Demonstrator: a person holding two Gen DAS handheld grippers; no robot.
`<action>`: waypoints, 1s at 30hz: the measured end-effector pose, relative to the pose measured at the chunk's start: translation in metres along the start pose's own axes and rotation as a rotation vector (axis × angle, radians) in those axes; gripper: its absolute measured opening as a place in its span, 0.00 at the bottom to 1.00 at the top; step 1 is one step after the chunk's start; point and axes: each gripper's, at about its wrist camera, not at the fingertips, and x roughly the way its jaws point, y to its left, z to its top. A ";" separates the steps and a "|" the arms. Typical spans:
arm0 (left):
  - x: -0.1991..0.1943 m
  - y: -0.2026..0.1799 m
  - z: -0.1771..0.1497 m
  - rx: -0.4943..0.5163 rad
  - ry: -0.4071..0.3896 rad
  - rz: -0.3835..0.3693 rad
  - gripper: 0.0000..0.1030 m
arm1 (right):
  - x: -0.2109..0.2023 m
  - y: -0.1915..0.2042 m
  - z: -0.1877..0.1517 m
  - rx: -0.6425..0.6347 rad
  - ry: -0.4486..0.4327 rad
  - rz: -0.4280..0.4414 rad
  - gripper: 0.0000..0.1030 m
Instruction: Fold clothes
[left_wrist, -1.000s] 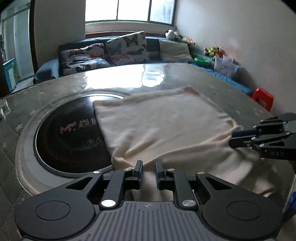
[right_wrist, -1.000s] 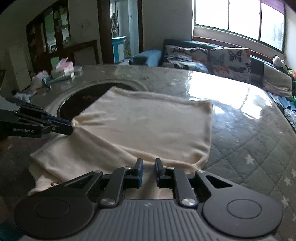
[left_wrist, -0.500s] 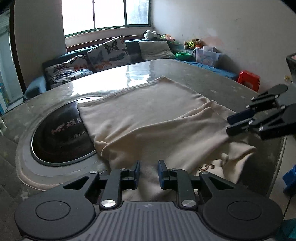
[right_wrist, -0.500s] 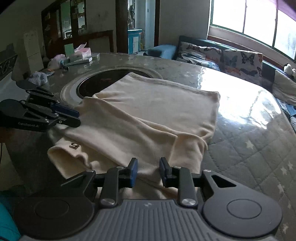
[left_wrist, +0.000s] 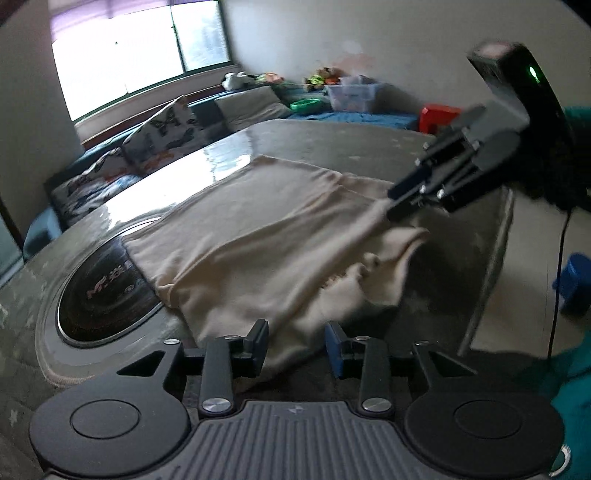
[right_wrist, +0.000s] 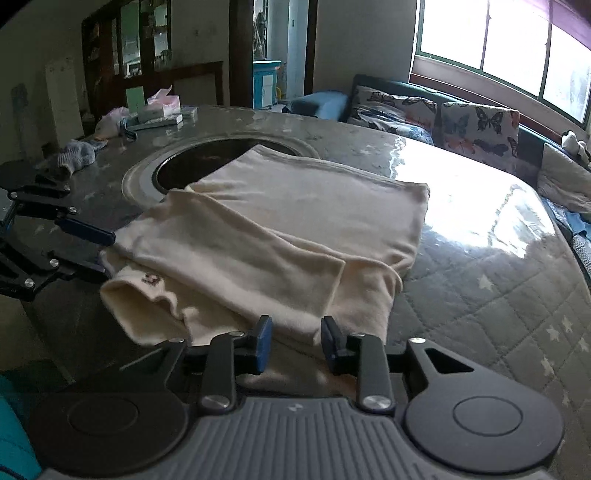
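A cream garment (left_wrist: 280, 236) lies folded on the grey table, partly over the round black hob; it also shows in the right wrist view (right_wrist: 288, 229). Its near part is doubled back over itself, with a small label showing. My left gripper (left_wrist: 295, 343) is open, with the near cloth edge between its spread fingers. My right gripper (right_wrist: 295, 343) is open at the garment's near edge. In the left wrist view the right gripper (left_wrist: 399, 203) hangs over the garment's right side. In the right wrist view the left gripper (right_wrist: 99, 251) sits at the garment's left edge.
The round black hob (left_wrist: 107, 288) is set into the table (right_wrist: 480, 295). Tissue box, socks and small items (right_wrist: 155, 110) lie at the table's far left. A sofa with butterfly cushions (right_wrist: 461, 118) runs under the window. A red stool (left_wrist: 439, 114) stands past the table edge.
Both grippers have opened and let go of the garment. The near part now lies folded back over the rest. Both grippers have drawn back and tilted.
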 end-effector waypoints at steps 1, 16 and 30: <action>0.002 -0.004 -0.001 0.019 0.001 0.002 0.36 | -0.002 0.001 -0.001 -0.009 0.003 -0.004 0.36; 0.024 -0.007 0.015 -0.004 -0.077 0.010 0.12 | -0.032 0.018 -0.024 -0.233 -0.016 0.009 0.60; 0.029 0.015 0.022 -0.110 -0.069 -0.005 0.16 | 0.013 0.030 0.000 -0.328 -0.085 0.073 0.28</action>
